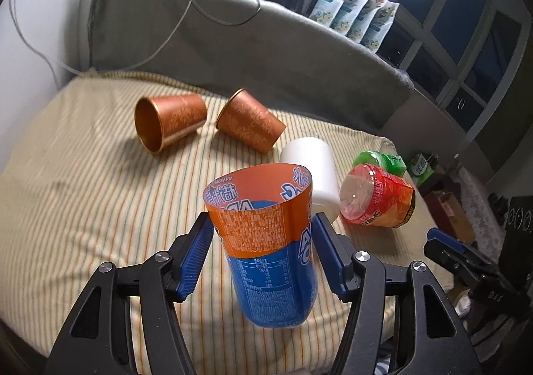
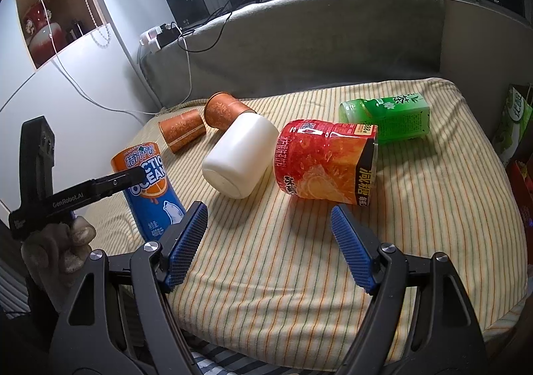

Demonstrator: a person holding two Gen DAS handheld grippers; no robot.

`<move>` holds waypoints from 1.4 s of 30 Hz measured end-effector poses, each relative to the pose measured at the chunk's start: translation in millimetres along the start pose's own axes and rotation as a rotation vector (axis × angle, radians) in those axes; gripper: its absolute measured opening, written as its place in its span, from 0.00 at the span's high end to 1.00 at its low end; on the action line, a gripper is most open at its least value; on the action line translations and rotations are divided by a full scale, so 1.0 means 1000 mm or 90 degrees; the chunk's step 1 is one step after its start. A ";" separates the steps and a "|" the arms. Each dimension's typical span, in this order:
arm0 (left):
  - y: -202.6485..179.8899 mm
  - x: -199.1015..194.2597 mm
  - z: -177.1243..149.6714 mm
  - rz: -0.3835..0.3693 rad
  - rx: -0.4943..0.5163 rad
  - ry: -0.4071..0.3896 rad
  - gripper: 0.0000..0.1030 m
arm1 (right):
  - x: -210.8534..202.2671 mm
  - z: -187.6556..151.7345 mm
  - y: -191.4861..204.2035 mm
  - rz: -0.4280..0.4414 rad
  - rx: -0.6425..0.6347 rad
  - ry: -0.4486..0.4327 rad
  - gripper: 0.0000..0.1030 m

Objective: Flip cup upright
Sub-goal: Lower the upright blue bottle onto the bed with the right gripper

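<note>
At lower centre, the left gripper (image 1: 263, 255) stands wide around the upright orange-and-blue cup (image 1: 266, 248), pads barely touching; the right gripper (image 2: 269, 241) gapes wide, holding nothing

The orange-and-blue cup (image 1: 266, 241), cut from a labelled drink bottle, stands upright with its open rim up at the near edge of the striped cushion (image 1: 83, 191), while two copper cups (image 1: 170, 121), a white cup (image 1: 316, 171), a red cup (image 1: 376, 201) and a green cup (image 2: 386, 120) lie on their sides behind it.
</note>
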State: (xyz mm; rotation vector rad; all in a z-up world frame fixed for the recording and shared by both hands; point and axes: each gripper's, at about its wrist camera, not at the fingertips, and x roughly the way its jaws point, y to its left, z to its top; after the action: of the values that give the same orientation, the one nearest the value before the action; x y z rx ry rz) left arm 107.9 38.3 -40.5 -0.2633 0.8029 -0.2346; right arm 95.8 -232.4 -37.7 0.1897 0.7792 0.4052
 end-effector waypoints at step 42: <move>-0.052 0.003 -0.012 0.049 0.128 -0.042 0.42 | -0.010 0.000 -0.013 -0.010 0.019 -0.020 0.23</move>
State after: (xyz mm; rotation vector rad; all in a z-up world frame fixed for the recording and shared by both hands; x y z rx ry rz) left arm 95.7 -13.7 -33.9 -0.0501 0.7170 -0.2315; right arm 92.5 -248.1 -35.4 0.2164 0.7563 0.3748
